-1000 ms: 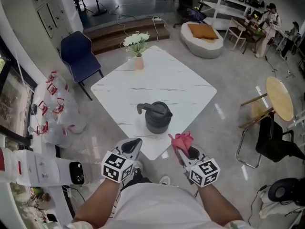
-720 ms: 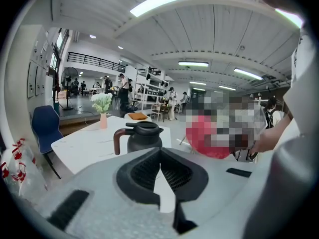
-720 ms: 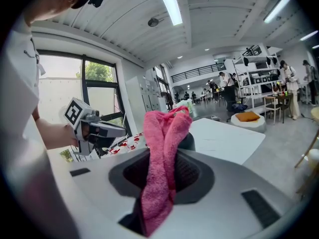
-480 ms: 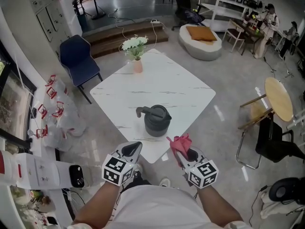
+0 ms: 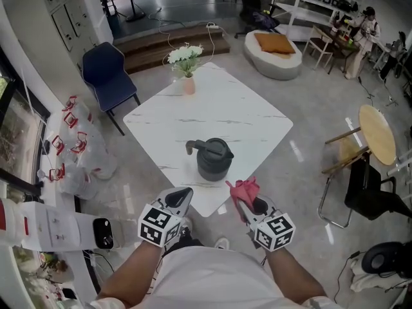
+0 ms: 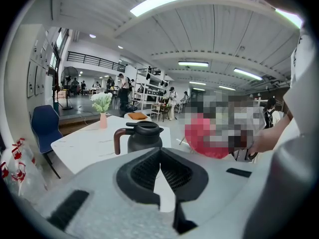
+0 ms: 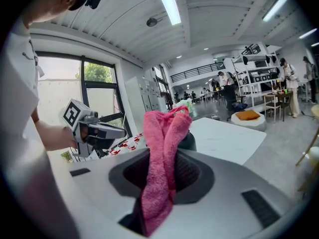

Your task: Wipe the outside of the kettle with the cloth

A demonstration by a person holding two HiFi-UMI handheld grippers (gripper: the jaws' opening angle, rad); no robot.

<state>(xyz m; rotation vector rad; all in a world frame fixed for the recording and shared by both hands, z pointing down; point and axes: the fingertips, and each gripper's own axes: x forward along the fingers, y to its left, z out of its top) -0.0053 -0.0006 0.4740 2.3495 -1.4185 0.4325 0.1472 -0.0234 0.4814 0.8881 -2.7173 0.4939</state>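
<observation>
While the right claw clamps the cloth, the kettle seems untouched.

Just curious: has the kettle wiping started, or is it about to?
Done: the pink terry cloth is clamped in the right gripper. In hand: nothing more; the left gripper is shut and empty. Left: all the wiping, since the dark grey kettle stands untouched on the white marble-look table.
</observation>
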